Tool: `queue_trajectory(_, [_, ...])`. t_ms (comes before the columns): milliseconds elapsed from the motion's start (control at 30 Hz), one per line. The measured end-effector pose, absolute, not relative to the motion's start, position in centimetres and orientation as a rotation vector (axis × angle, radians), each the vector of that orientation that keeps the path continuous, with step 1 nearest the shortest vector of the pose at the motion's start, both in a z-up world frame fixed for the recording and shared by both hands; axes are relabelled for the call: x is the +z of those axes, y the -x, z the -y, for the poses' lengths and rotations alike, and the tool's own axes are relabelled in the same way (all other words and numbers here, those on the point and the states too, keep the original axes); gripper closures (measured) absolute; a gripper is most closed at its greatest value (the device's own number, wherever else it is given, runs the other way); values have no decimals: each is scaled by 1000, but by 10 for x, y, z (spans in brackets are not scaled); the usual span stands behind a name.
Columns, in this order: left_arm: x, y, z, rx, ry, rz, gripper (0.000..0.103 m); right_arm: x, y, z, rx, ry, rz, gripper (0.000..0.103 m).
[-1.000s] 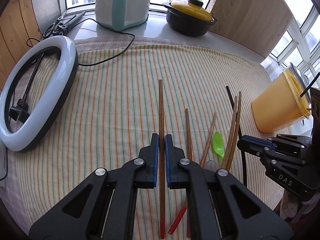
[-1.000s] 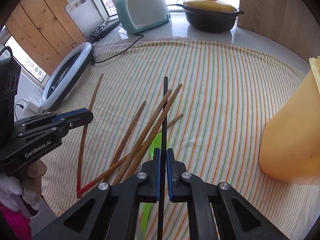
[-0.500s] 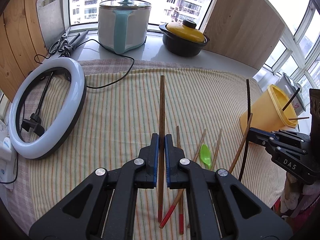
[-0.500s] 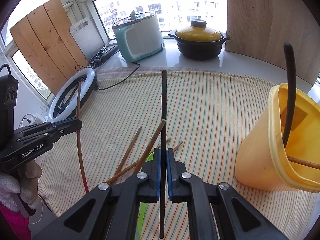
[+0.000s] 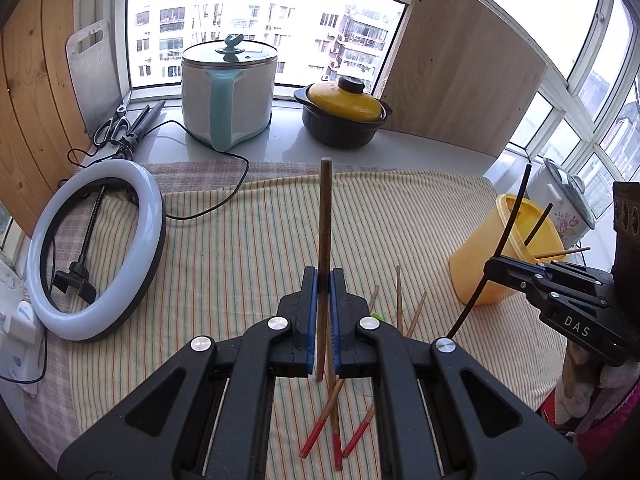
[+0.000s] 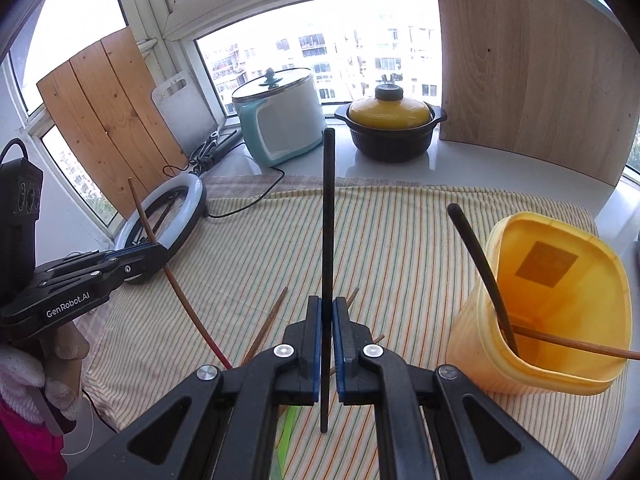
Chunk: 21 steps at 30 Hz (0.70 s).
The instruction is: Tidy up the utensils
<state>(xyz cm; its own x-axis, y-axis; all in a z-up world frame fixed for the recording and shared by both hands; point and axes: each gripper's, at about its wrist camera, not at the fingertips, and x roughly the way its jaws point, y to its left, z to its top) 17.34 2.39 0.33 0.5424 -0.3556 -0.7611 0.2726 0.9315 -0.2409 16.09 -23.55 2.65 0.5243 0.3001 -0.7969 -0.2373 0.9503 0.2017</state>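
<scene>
Left gripper (image 5: 324, 280) clamps a brown wooden chopstick (image 5: 325, 216) above the striped cloth (image 5: 240, 248); right gripper (image 6: 327, 308) pinches a black chopstick (image 6: 329, 208) beside the yellow container (image 6: 560, 376).

Green spoon (image 6: 286, 436) mostly behind tongs

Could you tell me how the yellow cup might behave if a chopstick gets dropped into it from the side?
The yellow cup looks like thin plastic, so it is probably light. It is tall, and a black chopstick and a wooden one already lean against its rim, so a sideways knock might tip or slide it on the striped cloth.
</scene>
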Motion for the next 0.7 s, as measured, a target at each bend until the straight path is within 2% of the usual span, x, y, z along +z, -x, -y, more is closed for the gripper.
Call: queue_trajectory(700, [60, -179, 9, -428, 99, -819, 100, 98, -151, 248, 386, -79, -798, 100])
